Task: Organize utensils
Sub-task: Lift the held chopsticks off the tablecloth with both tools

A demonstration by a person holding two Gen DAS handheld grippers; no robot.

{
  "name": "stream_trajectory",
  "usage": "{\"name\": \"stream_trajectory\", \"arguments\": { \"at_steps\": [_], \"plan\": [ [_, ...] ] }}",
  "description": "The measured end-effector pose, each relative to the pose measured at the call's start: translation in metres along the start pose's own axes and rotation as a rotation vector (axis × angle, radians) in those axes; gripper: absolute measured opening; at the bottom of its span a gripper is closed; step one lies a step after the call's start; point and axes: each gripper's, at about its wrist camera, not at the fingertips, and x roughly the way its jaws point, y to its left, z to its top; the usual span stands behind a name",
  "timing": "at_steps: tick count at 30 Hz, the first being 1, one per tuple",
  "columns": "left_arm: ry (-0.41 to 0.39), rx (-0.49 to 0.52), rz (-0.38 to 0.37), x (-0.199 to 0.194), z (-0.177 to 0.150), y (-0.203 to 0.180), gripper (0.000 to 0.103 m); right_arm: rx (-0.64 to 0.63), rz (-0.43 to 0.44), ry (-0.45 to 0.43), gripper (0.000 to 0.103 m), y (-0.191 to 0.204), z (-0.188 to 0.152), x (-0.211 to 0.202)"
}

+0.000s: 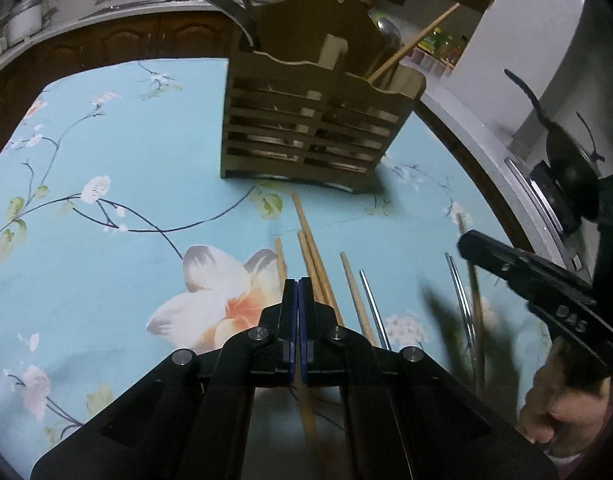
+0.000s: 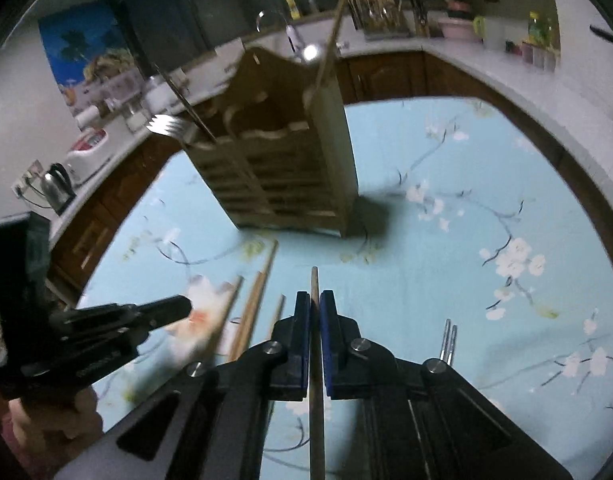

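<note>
A slatted wooden utensil holder (image 1: 314,120) stands on the floral blue tablecloth (image 1: 126,168); it holds a fork (image 1: 226,4), a spoon and a chopstick. It also shows in the right wrist view (image 2: 282,160). Several wooden chopsticks (image 1: 314,256) and metal chopsticks (image 1: 372,312) lie in front of it. My left gripper (image 1: 298,282) is shut and empty above the wooden chopsticks. My right gripper (image 2: 315,296) is shut on a wooden chopstick (image 2: 315,280) held above the cloth; it shows blurred in the left wrist view (image 1: 466,242).
Kitchen counters (image 2: 486,64) with bottles and jars ring the table. A kettle (image 2: 58,184) stands at left, a black pan (image 1: 566,168) on a stove at right. A pair of metal chopsticks (image 2: 448,338) lies to the right of my right gripper.
</note>
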Motion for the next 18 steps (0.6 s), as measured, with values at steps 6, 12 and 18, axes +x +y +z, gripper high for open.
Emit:
{"name": "stream_trajectory", "arguments": {
  "at_steps": [6, 12, 18],
  "plan": [
    [0.068, 0.018, 0.07, 0.029, 0.003, -0.008, 0.004, 0.035, 0.023, -0.011, 0.005, -0.004, -0.006, -0.013],
    [0.078, 0.091, 0.165, 0.056, 0.008, -0.018, 0.009, 0.052, 0.032, -0.016, 0.005, -0.009, -0.011, -0.02],
    [0.072, 0.126, 0.168, 0.058, 0.012, -0.019, 0.004, 0.08, 0.048, -0.031, 0.005, -0.013, -0.01, -0.022]
  ]
}}
